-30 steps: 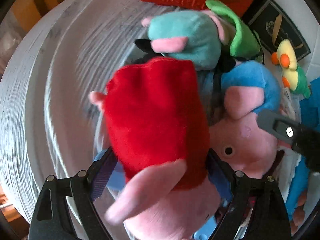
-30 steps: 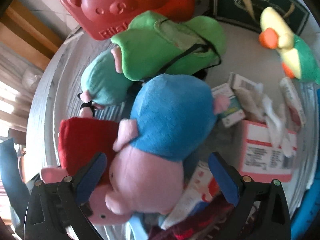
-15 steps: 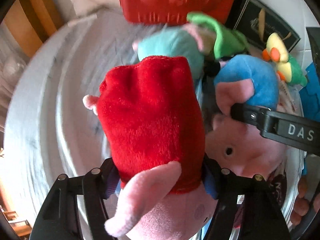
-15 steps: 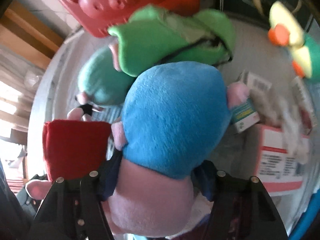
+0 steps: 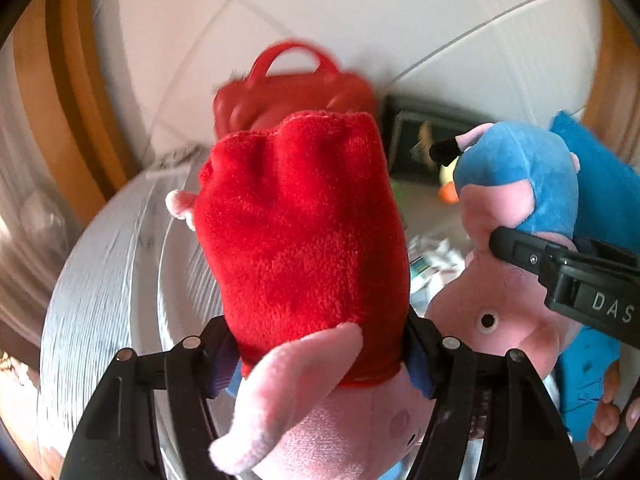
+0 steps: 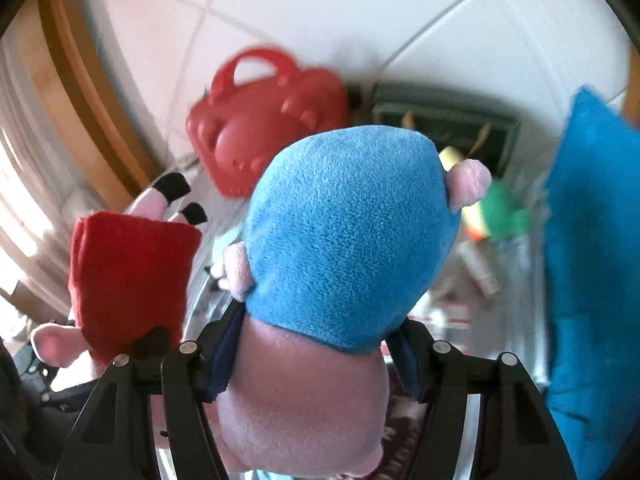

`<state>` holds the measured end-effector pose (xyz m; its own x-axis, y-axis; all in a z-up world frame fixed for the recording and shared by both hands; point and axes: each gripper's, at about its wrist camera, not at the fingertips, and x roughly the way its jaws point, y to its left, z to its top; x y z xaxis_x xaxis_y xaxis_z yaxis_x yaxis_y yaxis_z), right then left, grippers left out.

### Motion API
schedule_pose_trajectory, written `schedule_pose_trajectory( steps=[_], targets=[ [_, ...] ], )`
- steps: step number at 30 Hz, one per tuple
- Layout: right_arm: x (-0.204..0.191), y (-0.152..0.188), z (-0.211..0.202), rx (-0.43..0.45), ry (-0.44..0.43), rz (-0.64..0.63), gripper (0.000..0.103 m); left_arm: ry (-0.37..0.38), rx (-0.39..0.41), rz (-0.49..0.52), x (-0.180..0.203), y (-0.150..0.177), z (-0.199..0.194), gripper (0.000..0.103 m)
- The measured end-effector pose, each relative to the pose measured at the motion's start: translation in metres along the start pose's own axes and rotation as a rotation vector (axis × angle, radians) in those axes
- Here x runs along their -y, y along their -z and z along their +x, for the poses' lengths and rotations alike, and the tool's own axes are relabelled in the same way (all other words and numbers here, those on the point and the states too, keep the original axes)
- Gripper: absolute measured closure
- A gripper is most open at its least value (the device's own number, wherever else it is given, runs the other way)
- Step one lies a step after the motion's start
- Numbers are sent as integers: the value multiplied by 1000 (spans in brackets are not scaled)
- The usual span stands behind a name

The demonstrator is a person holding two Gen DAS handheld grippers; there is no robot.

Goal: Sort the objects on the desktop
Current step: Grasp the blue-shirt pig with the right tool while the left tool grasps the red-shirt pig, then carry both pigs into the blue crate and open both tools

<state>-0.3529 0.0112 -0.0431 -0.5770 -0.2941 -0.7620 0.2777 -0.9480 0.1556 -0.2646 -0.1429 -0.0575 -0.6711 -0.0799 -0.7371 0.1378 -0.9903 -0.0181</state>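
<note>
Round silver tub [image 5: 100,280] below both hands, its ribbed wall curving along the left; inside, only blurred scraps show: small boxes and packets [image 6: 476,268], a white-and-red carton [image 6: 452,316]. Left gripper [image 5: 320,356]: fingers part-way closed, pads pressed on the red-dressed pig plush [image 5: 300,240] at the neck, dress pointing away from the camera, pink head nearest the lens; plush held up above the tub. Right gripper [image 6: 316,356]: fingers likewise part-way closed, clamped at the neck of the blue-dressed pig plush [image 6: 348,248], also held clear above the tub. The two plush toys hang side by side, close, not clearly touching. Behind them, against the white tiled wall [image 6: 360,8]: a red plastic case with handle [image 6: 260,120], and just beside it a dark framed picture [image 6: 448,128]. A yellow-green-orange plush [image 6: 492,208] lies near the frame, mostly hidden by the blue one. Blue cloth [image 6: 592,240] fills the right edge. Wooden trim [image 5: 80,100] far left.
</note>
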Motion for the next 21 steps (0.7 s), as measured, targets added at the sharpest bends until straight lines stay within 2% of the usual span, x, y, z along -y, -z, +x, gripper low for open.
schedule_pose_trajectory(
  steps=[12, 21],
  targets=[
    [62, 23, -168, 296, 174, 102, 37, 177, 182, 153, 96, -13, -88, 36],
    [127, 33, -269, 427, 332, 173, 37, 323, 301, 260, 201, -33, -152, 36]
  ],
)
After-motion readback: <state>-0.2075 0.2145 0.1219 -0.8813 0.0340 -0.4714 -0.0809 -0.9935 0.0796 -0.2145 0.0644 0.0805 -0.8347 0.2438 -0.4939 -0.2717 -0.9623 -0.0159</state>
